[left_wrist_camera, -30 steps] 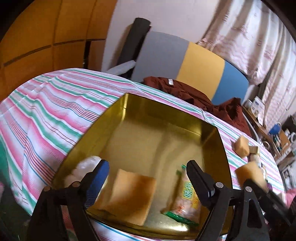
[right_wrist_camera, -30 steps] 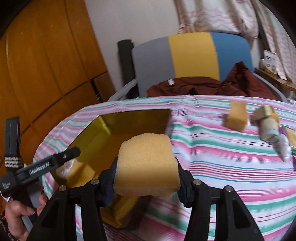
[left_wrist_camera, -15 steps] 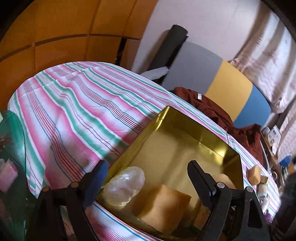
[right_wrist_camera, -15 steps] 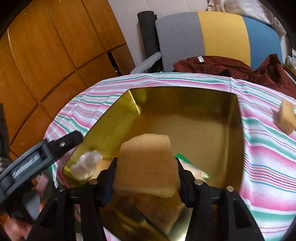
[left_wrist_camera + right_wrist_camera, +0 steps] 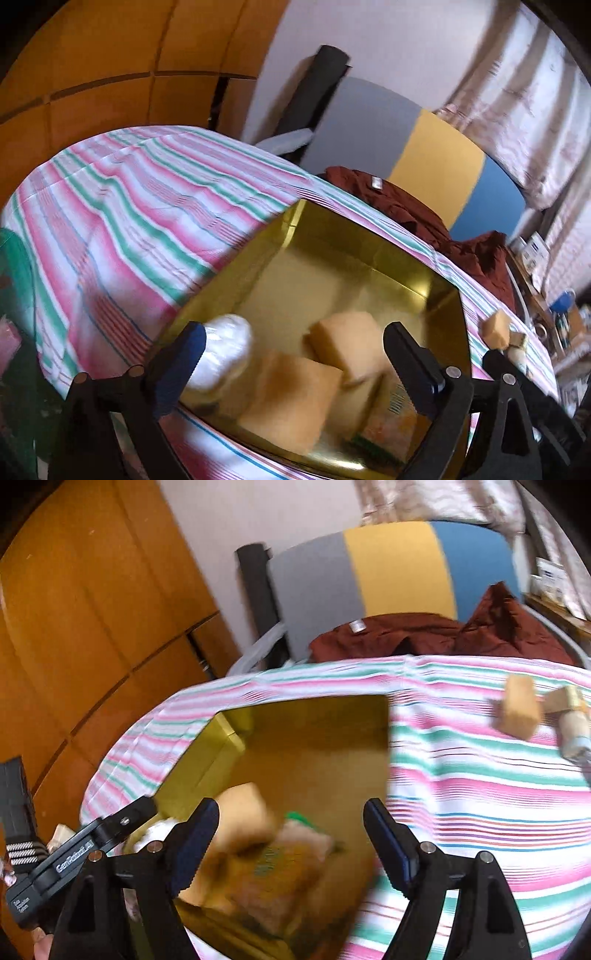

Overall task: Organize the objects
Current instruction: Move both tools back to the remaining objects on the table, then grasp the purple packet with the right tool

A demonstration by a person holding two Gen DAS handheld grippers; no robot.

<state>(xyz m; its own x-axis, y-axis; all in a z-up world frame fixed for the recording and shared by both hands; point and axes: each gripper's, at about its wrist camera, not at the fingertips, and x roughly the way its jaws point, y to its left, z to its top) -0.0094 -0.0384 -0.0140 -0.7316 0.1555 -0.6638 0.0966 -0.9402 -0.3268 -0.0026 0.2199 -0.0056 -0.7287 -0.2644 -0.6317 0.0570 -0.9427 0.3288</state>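
Note:
A gold tin box (image 5: pixel 369 258) sits on the striped tablecloth. Inside lie two yellow sponges (image 5: pixel 351 343) (image 5: pixel 291 398), a white crumpled bag (image 5: pixel 225 350) and a snack packet (image 5: pixel 388 424). My left gripper (image 5: pixel 291 365) is open and empty over the box's near edge. My right gripper (image 5: pixel 291 842) is open and empty above the box (image 5: pixel 314 746), with a sponge (image 5: pixel 240 812) and the packet (image 5: pixel 280 864) below it. Another sponge (image 5: pixel 517 712) and small items (image 5: pixel 572 723) lie on the cloth to the right.
A chair with grey, yellow and blue back (image 5: pixel 388 565) holds a dark red garment (image 5: pixel 424 635) behind the table. Wooden wall panels (image 5: pixel 92 609) stand at the left. A cluttered shelf (image 5: pixel 554 314) is at the far right.
My right gripper has opened and let go of the yellow sponge, which now lies in the box. The right gripper has drawn back. My left gripper shifted slightly, still open.

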